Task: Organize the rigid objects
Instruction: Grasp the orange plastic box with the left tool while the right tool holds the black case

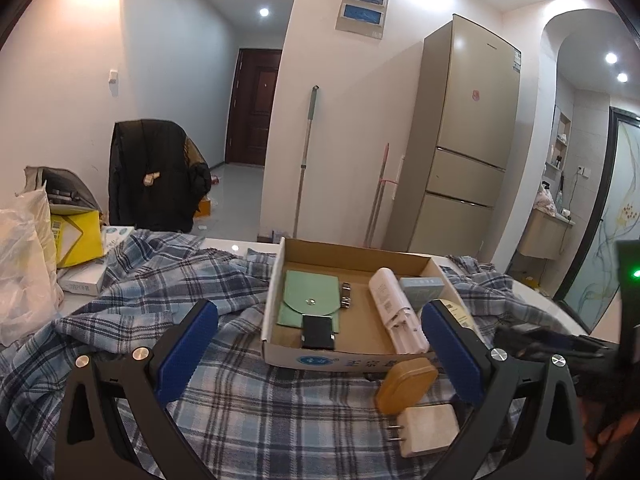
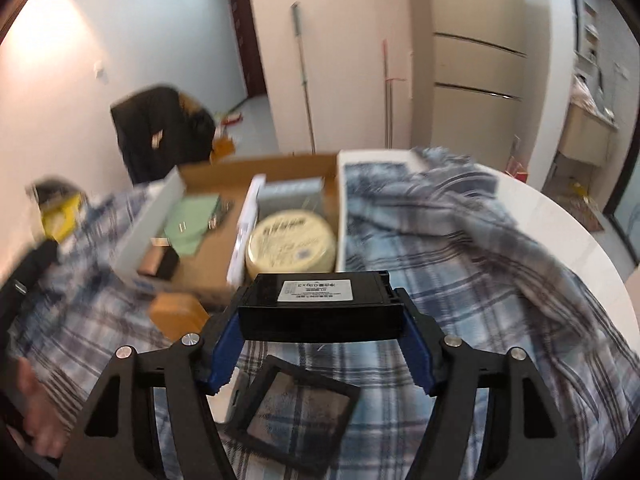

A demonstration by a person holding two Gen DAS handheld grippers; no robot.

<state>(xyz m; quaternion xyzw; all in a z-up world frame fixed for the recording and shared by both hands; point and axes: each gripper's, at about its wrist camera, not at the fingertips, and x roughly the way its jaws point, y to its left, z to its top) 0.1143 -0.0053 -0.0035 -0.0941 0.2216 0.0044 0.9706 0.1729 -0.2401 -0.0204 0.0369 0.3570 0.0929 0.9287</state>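
Observation:
A cardboard box [image 1: 280,272] [image 2: 340,200] stands on a plaid cloth and holds a green pouch [image 1: 310,298], a white tube [image 1: 394,312], a grey-blue box [image 1: 422,290] and a round yellow tin [image 2: 290,244]. My left gripper [image 1: 320,354] is open and empty in front of the box. A tan wooden block [image 1: 406,384] and a white plug adapter [image 1: 426,430] lie by its right finger. My right gripper [image 2: 320,344] is shut on a black rectangular module [image 2: 320,308], held above the cloth just short of the box. A black square frame [image 2: 296,412] lies below it.
The plaid cloth [image 2: 460,280] covers a round white table [image 2: 560,224]. Bags and a yellow package [image 1: 76,236] sit at the left. A black jacket on a chair [image 1: 156,172], a fridge [image 1: 464,136] and mops stand behind.

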